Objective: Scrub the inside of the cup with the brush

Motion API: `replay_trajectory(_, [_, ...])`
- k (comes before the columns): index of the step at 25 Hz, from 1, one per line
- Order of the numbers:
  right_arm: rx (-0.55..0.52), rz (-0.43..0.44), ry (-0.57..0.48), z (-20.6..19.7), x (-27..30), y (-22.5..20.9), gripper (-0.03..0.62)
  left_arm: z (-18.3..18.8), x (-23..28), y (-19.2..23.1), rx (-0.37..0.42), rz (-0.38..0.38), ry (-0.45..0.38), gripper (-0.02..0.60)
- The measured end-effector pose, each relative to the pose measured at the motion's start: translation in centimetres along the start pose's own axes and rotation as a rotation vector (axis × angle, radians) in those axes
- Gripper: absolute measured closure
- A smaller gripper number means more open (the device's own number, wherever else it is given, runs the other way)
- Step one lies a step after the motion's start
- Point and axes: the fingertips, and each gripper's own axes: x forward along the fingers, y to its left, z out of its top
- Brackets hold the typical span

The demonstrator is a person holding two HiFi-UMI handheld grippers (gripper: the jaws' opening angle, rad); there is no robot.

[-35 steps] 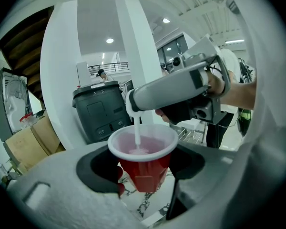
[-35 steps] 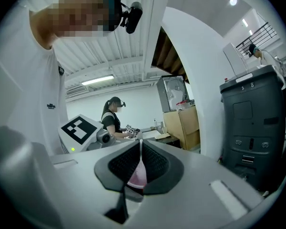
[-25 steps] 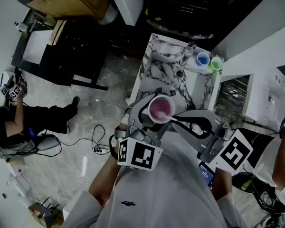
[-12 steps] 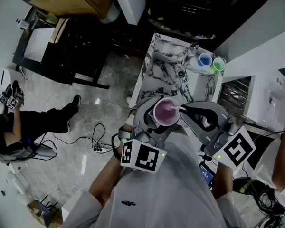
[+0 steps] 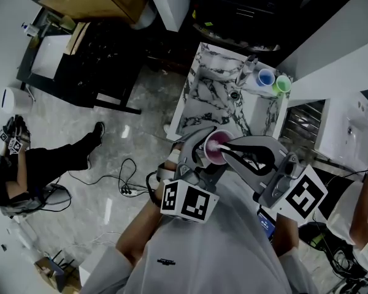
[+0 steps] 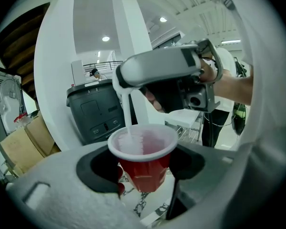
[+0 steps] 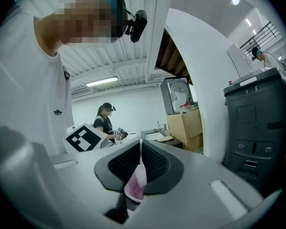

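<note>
A red cup [image 5: 213, 148] with a white rim is held upright above the counter's near end, my left gripper [image 5: 202, 155] shut on its sides. In the left gripper view the cup [image 6: 144, 171] sits between both jaws, and a thin white brush handle [image 6: 127, 112] runs down into it at the left of the rim. My right gripper [image 5: 230, 147] reaches in from the right, shut on that handle. In the right gripper view the handle [image 7: 141, 152] is pinched between the black pads, with the cup's rim [image 7: 135, 187] just below. The brush head is hidden inside the cup.
The marble counter [image 5: 203, 88] stretches ahead, with a drain [image 5: 233, 94], a blue cup [image 5: 265, 76] and a green cup [image 5: 281, 83] at its far right. A seated person [image 5: 30, 164] is at the left, and cables [image 5: 126, 185] lie on the floor.
The cup and my left gripper drifted a little right. My right gripper closed in on the cup's rim, carrying the brush further into the cup.
</note>
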Motion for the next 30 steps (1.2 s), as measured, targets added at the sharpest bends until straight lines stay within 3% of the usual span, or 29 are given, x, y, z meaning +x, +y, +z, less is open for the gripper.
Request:
replay_trajectory(8, [0.029, 0.038, 0.005, -0.1, -1.6, 1.3, 0.572, -0.1, 0.0, 1.6, -0.034, 0.036, 0.001, 0.284])
replay_trajectory(21, [-0.041, -0.080, 0.056, -0.8, -3.6, -2.2, 0.571, 0.3, -0.6, 0.8, -0.019, 0.020, -0.004, 0.284])
replay_trajectory(30, [-0.051, -0.014, -0.009, 0.9, -1.0, -1.3, 0.572, 0.2, 0.0, -0.6, 0.006, -0.001, -0.001, 0.284])
